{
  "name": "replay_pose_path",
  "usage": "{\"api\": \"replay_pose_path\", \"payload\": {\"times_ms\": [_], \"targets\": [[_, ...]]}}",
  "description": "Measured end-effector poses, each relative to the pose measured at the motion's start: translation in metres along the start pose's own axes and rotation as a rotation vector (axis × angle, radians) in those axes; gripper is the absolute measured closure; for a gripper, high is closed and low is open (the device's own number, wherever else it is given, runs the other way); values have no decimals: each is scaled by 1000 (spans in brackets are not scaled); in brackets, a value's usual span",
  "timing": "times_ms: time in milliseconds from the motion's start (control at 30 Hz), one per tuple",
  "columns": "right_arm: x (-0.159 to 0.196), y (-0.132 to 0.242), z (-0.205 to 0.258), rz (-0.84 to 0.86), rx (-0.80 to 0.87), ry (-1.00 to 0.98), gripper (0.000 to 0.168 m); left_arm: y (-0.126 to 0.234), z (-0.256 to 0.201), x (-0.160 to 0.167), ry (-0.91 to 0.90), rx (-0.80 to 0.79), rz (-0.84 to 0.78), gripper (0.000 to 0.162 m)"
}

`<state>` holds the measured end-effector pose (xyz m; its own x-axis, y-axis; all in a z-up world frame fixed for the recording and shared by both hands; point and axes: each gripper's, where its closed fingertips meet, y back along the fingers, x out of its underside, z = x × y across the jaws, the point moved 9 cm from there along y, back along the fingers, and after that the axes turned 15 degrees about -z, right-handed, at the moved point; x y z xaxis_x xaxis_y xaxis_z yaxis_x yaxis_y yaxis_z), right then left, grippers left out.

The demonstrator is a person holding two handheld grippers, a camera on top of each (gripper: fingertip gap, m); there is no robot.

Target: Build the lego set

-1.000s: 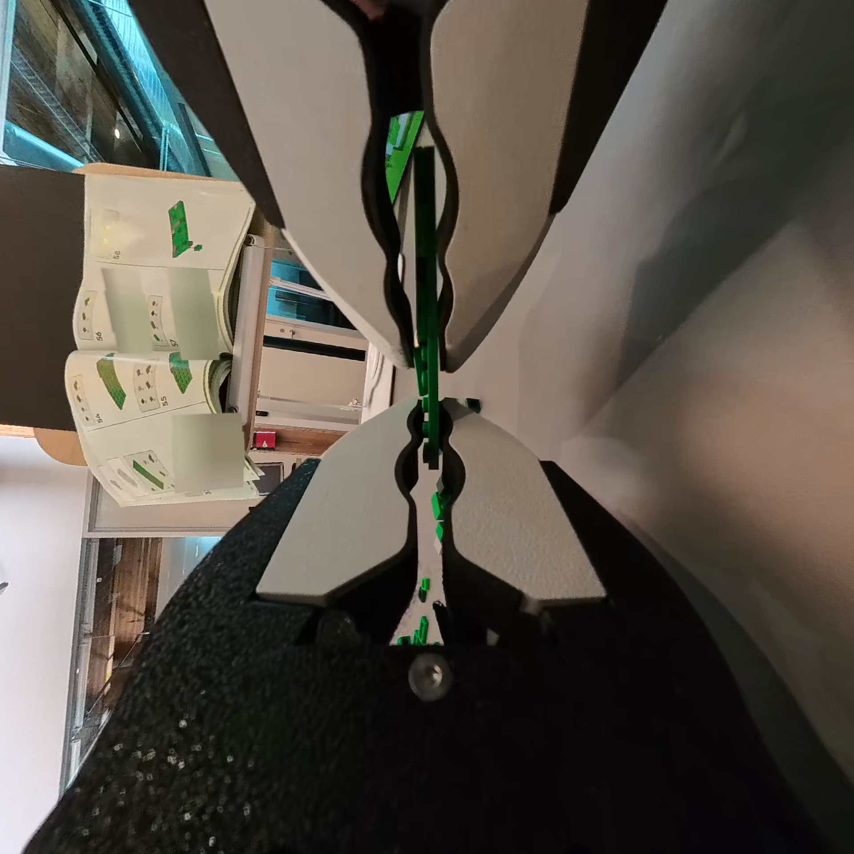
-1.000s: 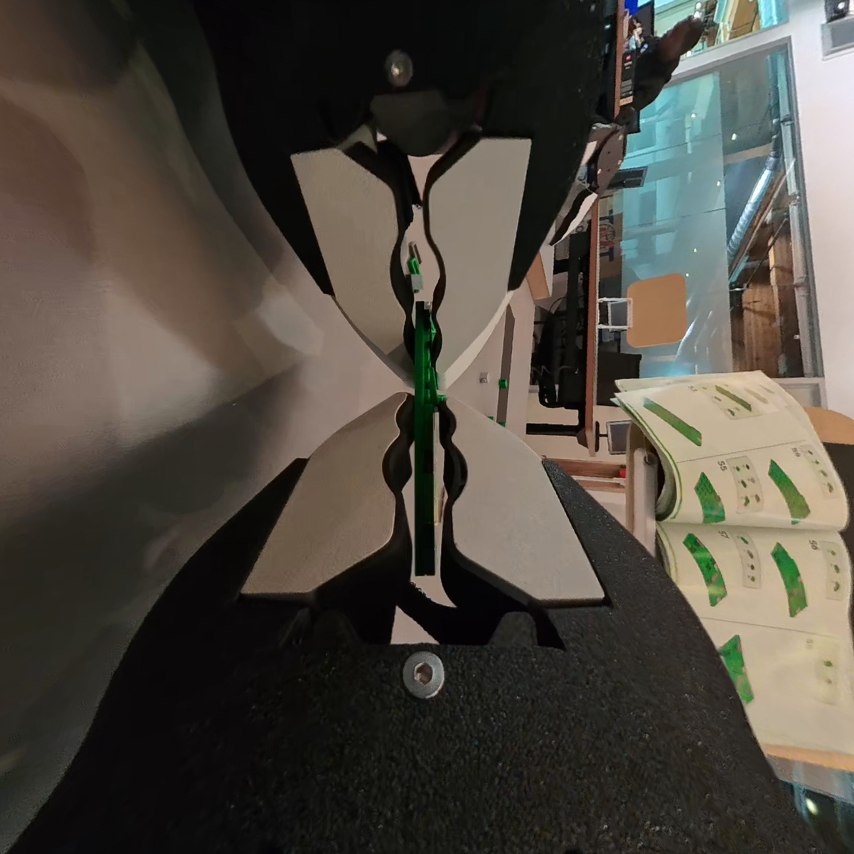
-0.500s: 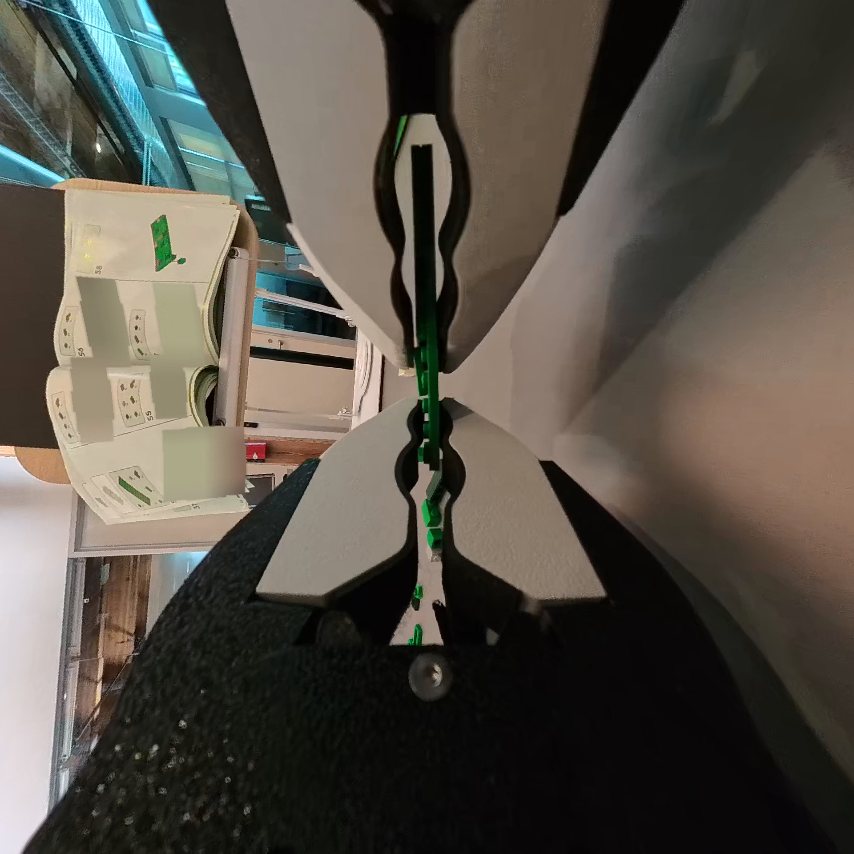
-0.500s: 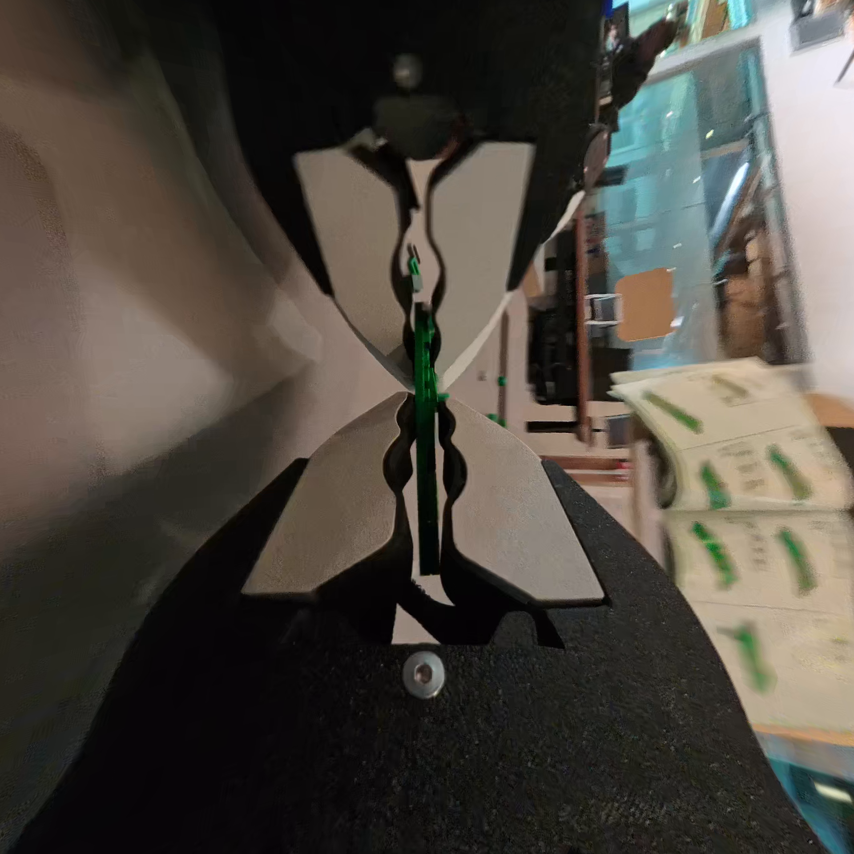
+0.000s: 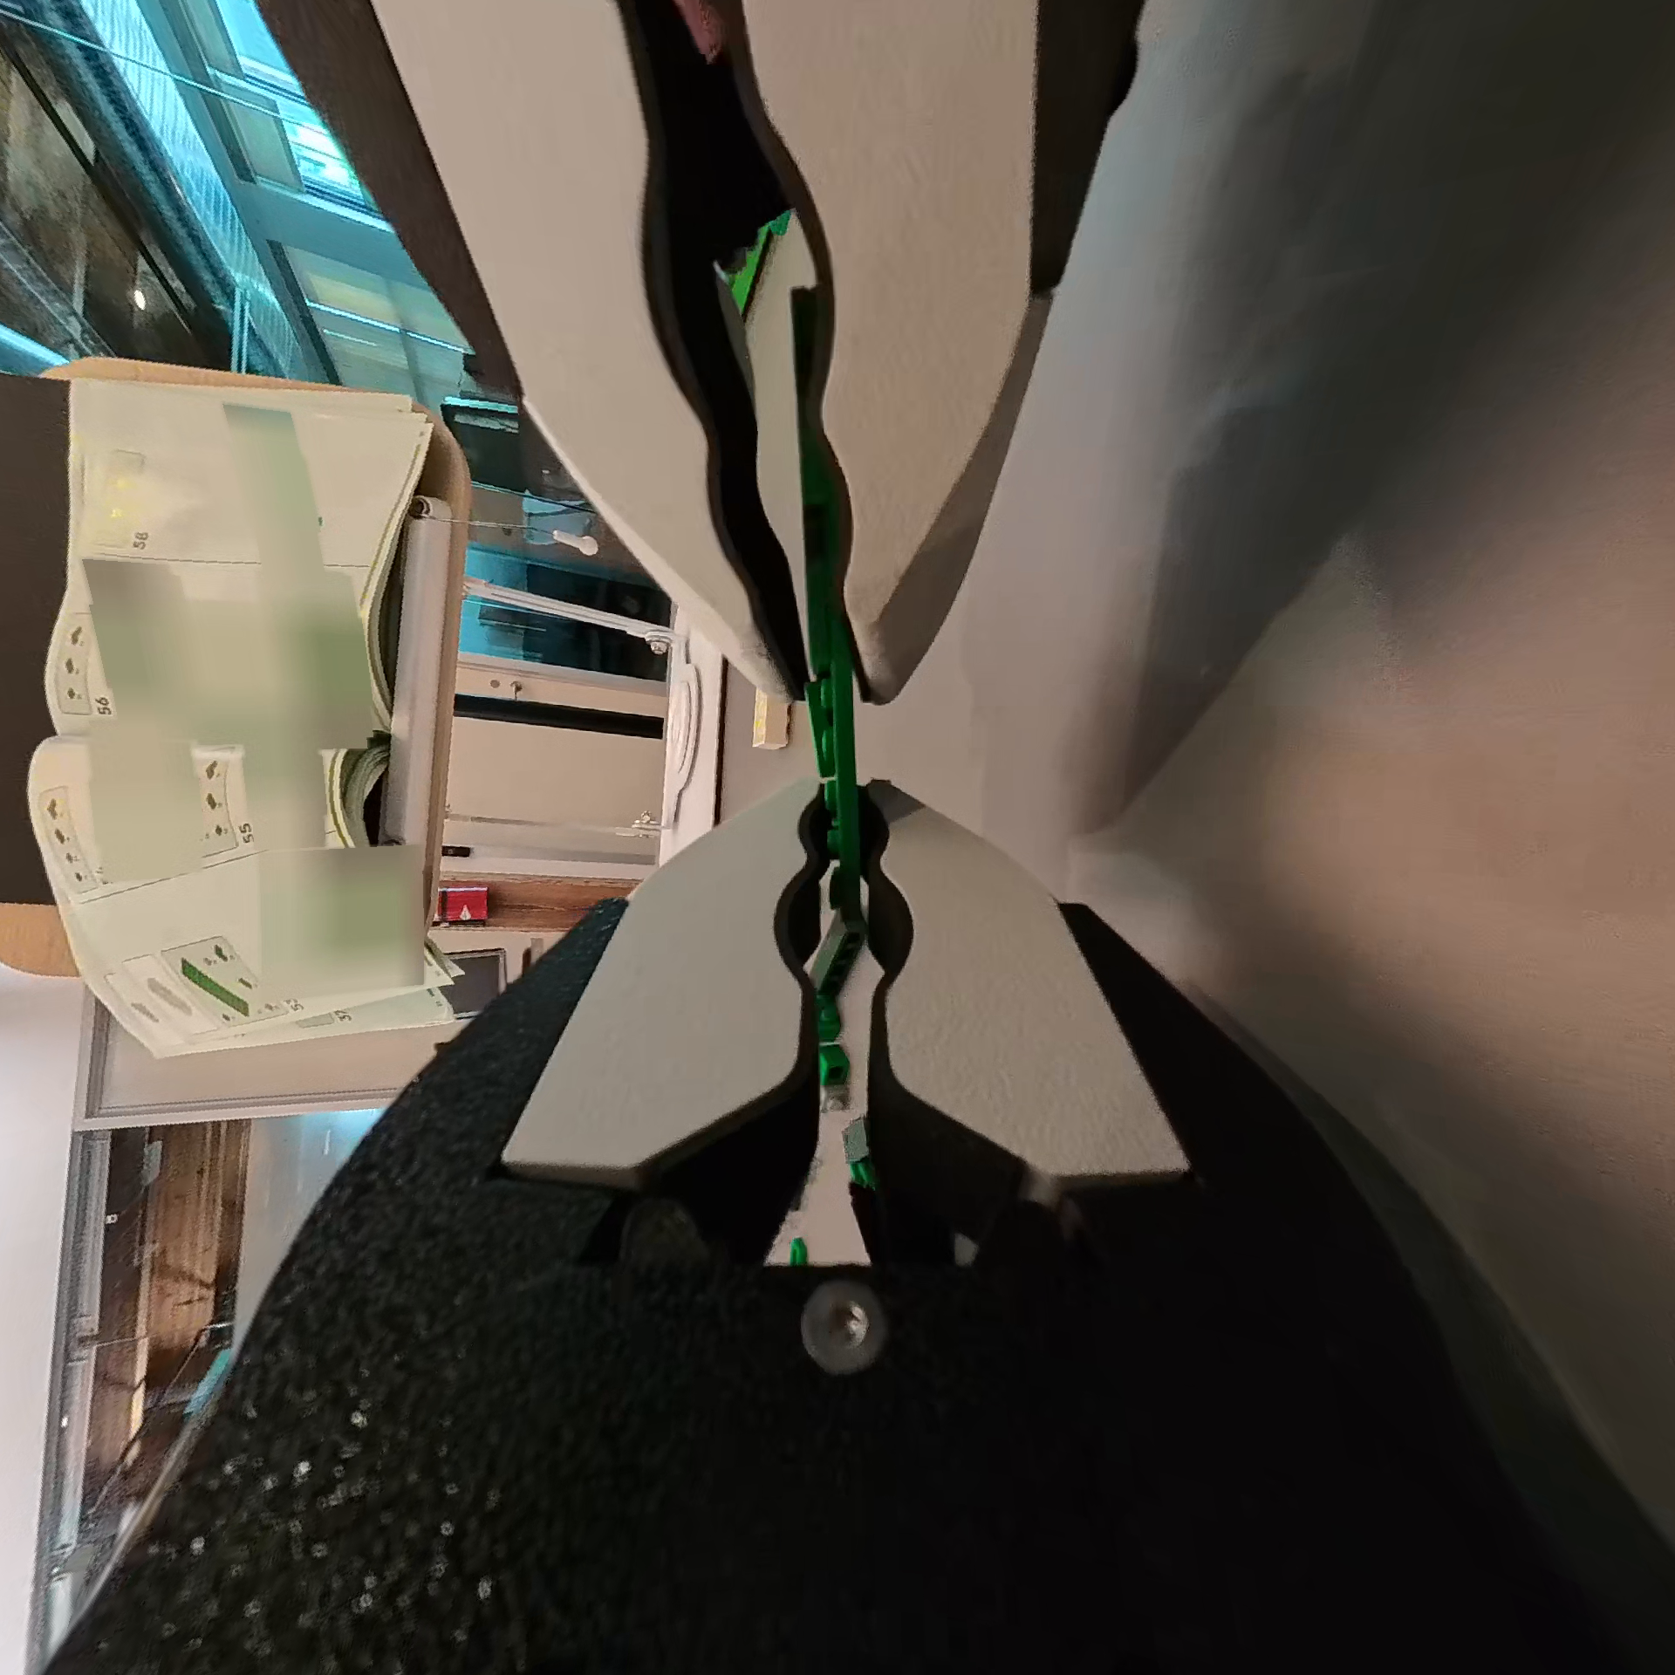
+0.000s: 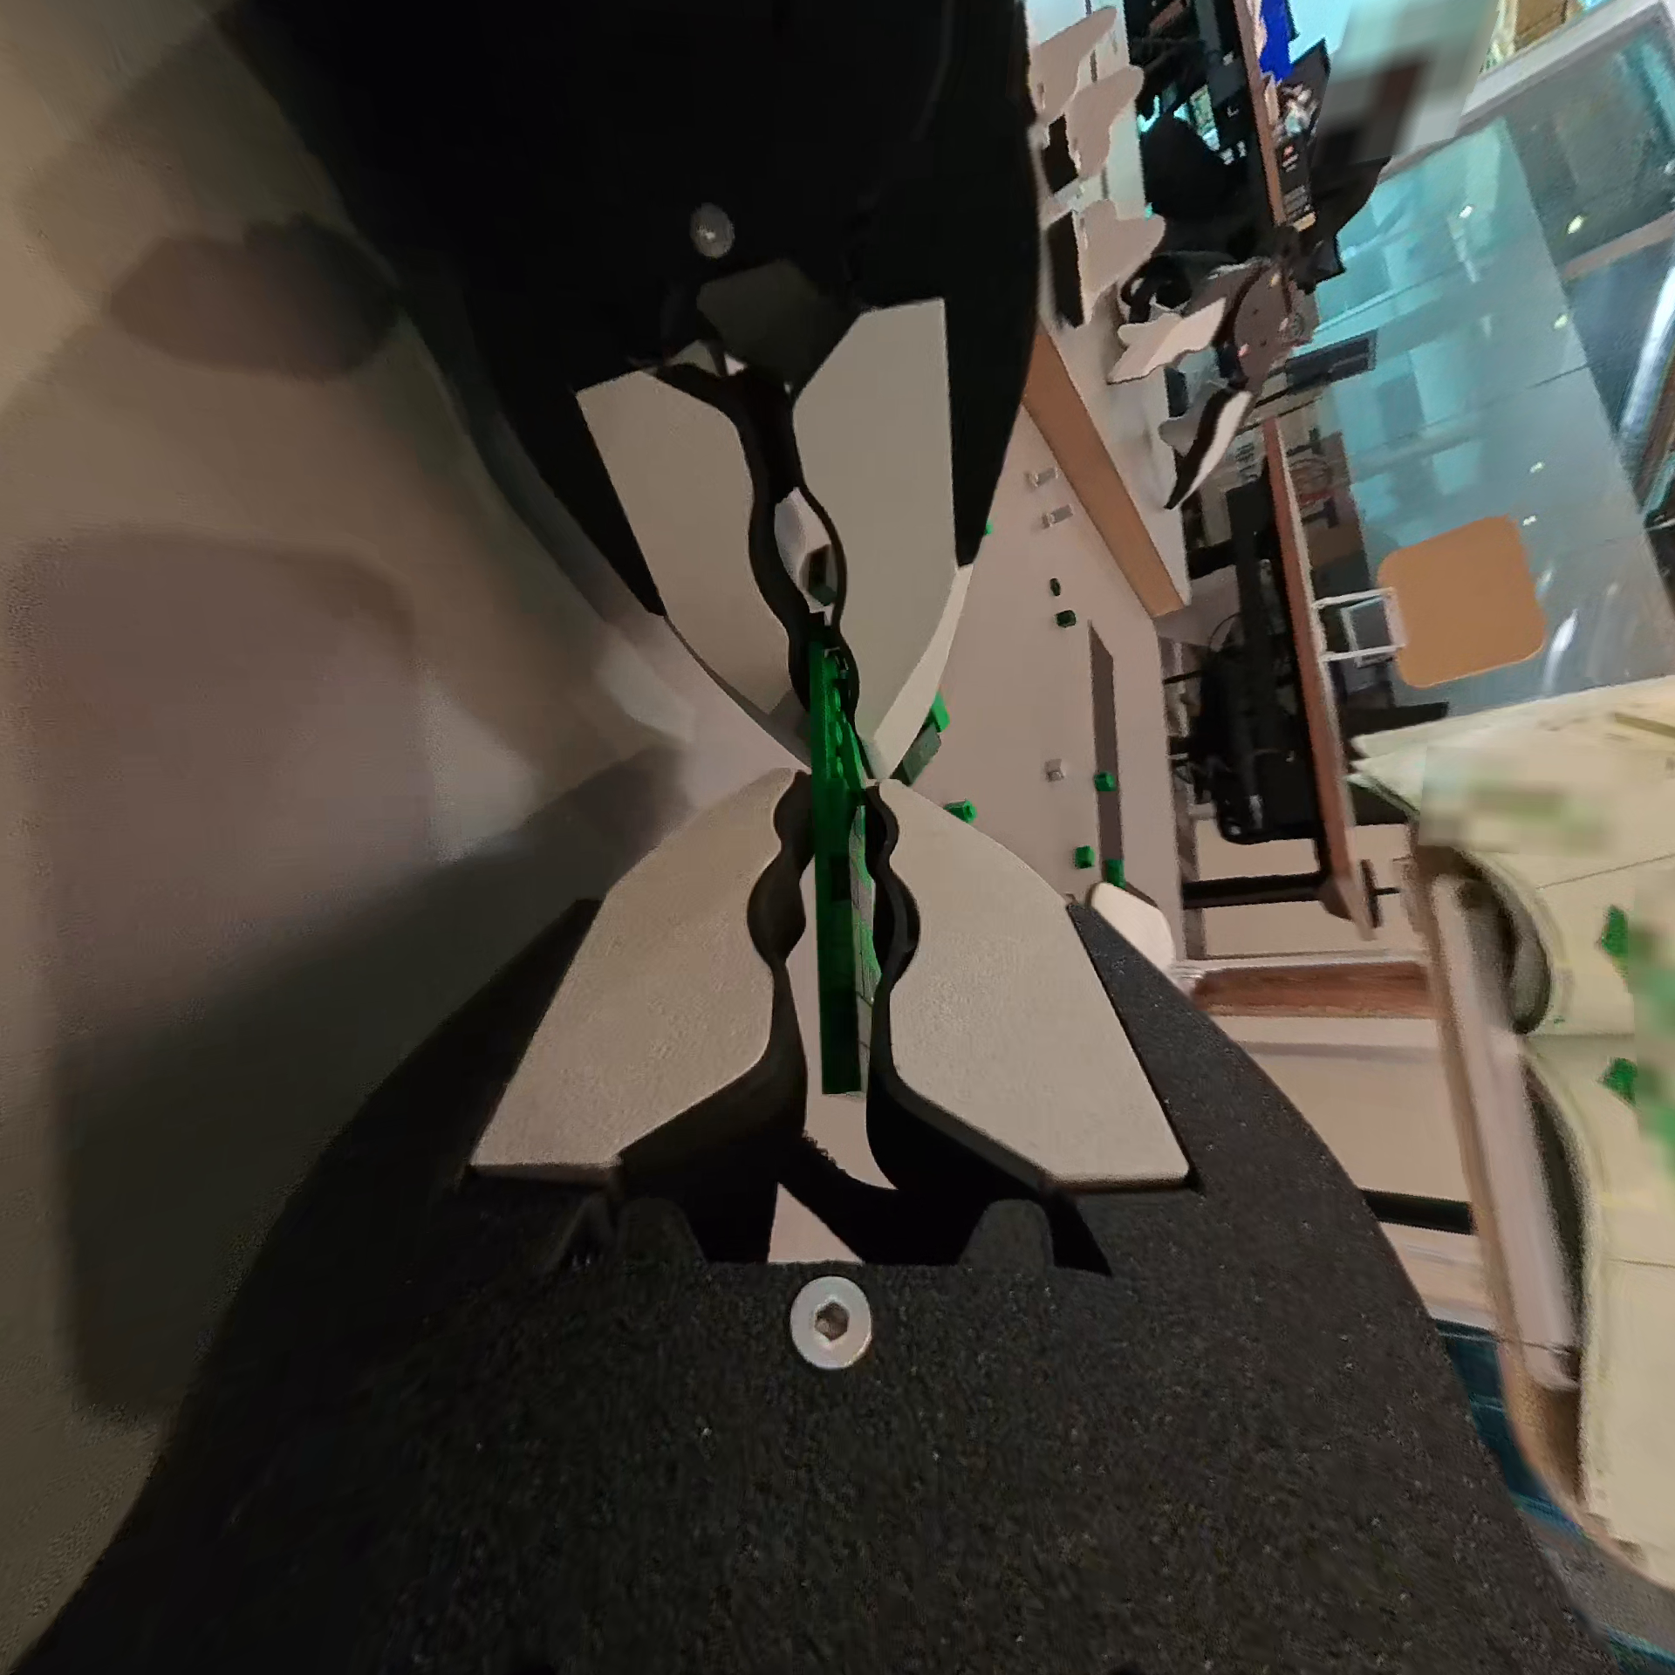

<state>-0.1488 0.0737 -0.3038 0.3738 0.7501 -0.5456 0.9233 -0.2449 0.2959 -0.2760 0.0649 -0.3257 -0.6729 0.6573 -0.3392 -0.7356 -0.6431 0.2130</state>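
A thin green lego plate assembly [image 5: 832,634] is seen edge-on, spanning both grippers, which face each other tip to tip. My left gripper [image 5: 843,796] is shut on one end of it. My right gripper [image 6: 834,781] is shut on the other end [image 6: 838,906], which runs deep between its fingers. The right gripper [image 5: 829,689] fills the top of the left wrist view, and the left gripper [image 6: 843,752] fills the top of the right wrist view. The plate is held above the white table [image 6: 272,725], slightly tilted in the right wrist view.
An open instruction booklet [image 5: 227,680] stands on a holder beside the work area and shows blurred in the right wrist view [image 6: 1541,952]. Several loose green bricks [image 6: 1101,781] lie on the table, some visible through the finger gap [image 5: 832,1062]. Desks and glass walls lie beyond.
Both grippers have stayed shut on the green plate. The pair has turned and shifted, so the plate looks more tilted and the booklet has slid in both views. More loose bricks show.
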Motion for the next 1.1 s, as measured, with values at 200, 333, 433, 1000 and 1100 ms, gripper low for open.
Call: {"api": "replay_pose_path", "payload": {"times_ms": [200, 333, 433, 1000, 1100], "targets": [[-3, 0, 4, 38, -13, 193, 161, 0, -1, 0, 32, 21, -12, 158], [-3, 2, 1, 20, -53, 127, 161, 0, -2, -1, 45, 37, -25, 158], [-1, 4, -2, -1, -85, 48, 161, -1, -3, -2, 56, 50, -33, 157], [1, -1, -9, -75, -109, -310, 154, 1, -2, -3, 25, 30, -50, 158], [1, -1, -13, -74, -117, -418, 154, 2, -1, -2, 38, 21, -51, 158]]}}
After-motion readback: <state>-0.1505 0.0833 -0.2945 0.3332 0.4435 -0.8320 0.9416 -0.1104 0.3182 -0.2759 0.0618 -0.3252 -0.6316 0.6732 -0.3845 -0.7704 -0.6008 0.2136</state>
